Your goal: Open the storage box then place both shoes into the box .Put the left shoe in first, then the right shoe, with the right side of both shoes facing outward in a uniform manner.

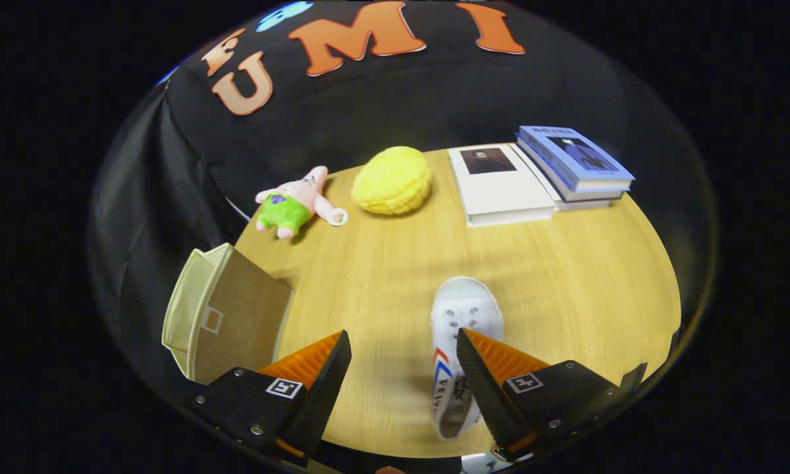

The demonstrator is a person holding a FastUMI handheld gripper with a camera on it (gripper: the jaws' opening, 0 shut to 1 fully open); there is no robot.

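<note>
A white sneaker (464, 316) with red and blue side stripes lies on the wooden table (566, 276), toe pointing away from me. Its heel end sits against the inner face of the right finger (484, 382). My gripper (405, 375) is open, with bare table between the left finger (319, 378) and the shoe. The beige storage box (220, 316) stands left of the left finger at the table's edge. Its brown lid panel is up and its inside is hidden from here.
Beyond the fingers at the far side of the table lie a pink and green plush star (296, 204), a yellow bumpy plush (392, 180), a white book (500, 184) and a stack of blue-covered books (576, 163). Black cloth walls surround the table.
</note>
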